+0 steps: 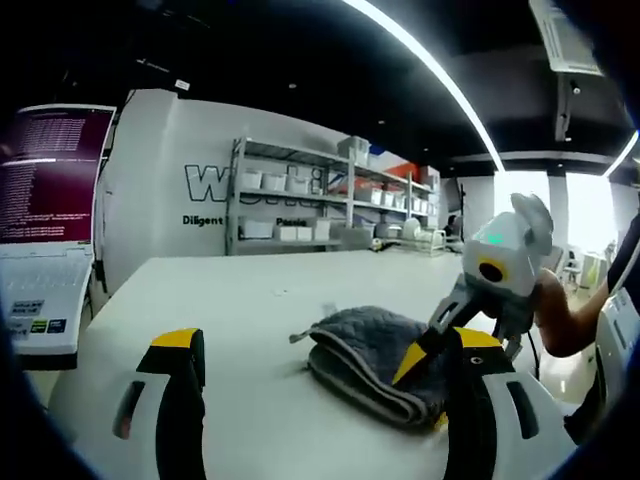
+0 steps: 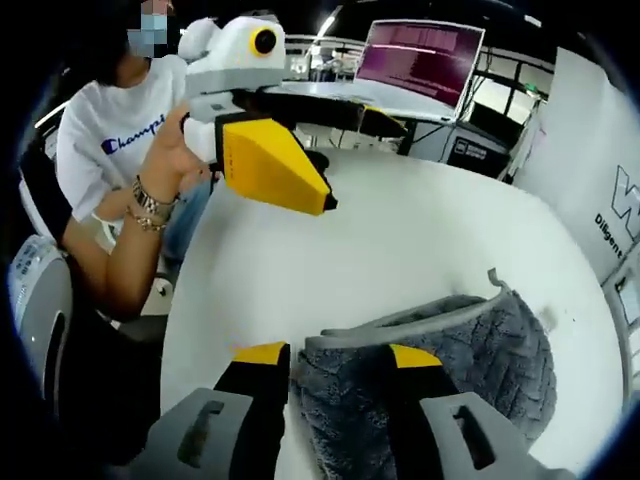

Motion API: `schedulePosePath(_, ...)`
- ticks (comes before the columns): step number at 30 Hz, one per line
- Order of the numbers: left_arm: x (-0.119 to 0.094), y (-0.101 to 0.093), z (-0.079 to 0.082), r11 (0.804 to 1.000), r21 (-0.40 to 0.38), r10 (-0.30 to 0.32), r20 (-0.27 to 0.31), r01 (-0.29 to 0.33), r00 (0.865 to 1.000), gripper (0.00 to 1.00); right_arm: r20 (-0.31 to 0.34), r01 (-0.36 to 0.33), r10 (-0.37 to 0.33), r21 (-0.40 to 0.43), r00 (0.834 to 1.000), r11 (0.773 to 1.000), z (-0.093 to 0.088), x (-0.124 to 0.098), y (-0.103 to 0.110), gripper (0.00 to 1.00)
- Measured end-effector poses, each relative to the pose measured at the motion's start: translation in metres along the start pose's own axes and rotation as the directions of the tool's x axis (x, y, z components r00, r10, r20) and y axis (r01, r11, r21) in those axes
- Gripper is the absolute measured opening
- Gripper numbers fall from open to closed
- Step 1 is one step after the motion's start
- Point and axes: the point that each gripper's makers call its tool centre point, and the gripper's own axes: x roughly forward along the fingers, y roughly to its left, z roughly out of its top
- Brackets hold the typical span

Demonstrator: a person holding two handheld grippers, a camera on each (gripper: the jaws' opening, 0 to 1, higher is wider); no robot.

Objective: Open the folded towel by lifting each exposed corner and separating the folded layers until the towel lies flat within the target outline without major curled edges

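We log one grey towel, folded, lying on the white table near its edge. In the left gripper view the left gripper is held low and level over the table, its two yellow-tipped jaws spread wide apart with bare tabletop between them; the towel lies just beside the right-hand jaw, partly behind it. In the same view the right gripper comes in from the right, angled down, its yellow tips at the towel's near fold; we cannot tell from here whether they touch the cloth. In the right gripper view the right gripper points down at the towel, jaws spread, with the folded edge lying between the two yellow tips and not visibly clamped. The left gripper appears there at upper left, raised above the table and held by a person's hand with bracelets at the wrist; only one yellow jaw face shows clearly, so its spread is not readable from that side. The towel's far edge is cut off by the view's rim. Count: two grippers, one towel, one laptop at the table's left, one shelving rack with white bins too blurred to count.
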Motion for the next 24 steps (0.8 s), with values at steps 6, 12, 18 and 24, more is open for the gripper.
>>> schedulePosePath(6,0.001,-0.002,-0.002,1.000,-0.004,-0.007,-0.003,0.007,1.000,0.99,0.033,0.046,-0.046,-0.010,0.998,0.999,0.002,-0.002,-0.010,0.11)
schedulePosePath(12,0.002,0.004,-0.002,1.000,-0.027,0.010,0.005,-0.010,1.000,0.99,0.153,0.062,-0.072,0.070,0.986,0.996,0.014,-0.021,-0.022,0.03)
schedulePosePath(18,0.001,0.005,-0.004,0.999,-0.032,0.014,0.003,-0.014,1.000,0.99,0.313,0.123,-0.174,0.175,0.934,0.977,0.030,-0.060,-0.044,0.03)
schedulePosePath(24,0.002,0.001,-0.004,0.999,-0.033,-0.005,0.008,0.006,1.000,0.99,0.389,0.257,-0.346,0.262,0.854,0.930,0.028,-0.110,-0.073,0.03)
